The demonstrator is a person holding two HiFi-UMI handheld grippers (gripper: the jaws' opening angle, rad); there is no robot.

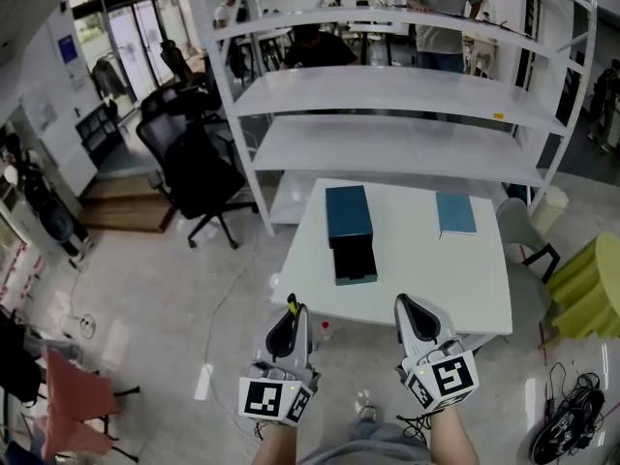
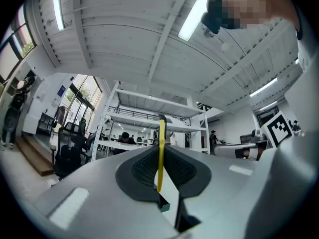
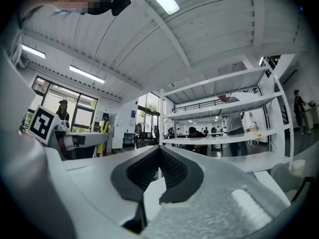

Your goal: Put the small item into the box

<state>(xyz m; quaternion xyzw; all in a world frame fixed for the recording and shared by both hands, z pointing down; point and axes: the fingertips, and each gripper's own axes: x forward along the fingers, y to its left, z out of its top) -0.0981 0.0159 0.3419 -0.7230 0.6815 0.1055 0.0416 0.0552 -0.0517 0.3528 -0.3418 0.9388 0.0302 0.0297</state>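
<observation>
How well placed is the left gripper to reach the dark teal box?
Probably yes: the left gripper, shut on a thin yellow item, hovers short of the white table, with nothing between it and the dark teal box.

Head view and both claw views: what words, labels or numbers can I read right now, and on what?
No text is legible in any view.
Blue wall sign: too small to read.
Yellow tag on shelf edge: too small to read.
Left claw and right claw: square marker patterns only, no letters.
Dark box and the yellow strip held in the left one: no print visible.
</observation>
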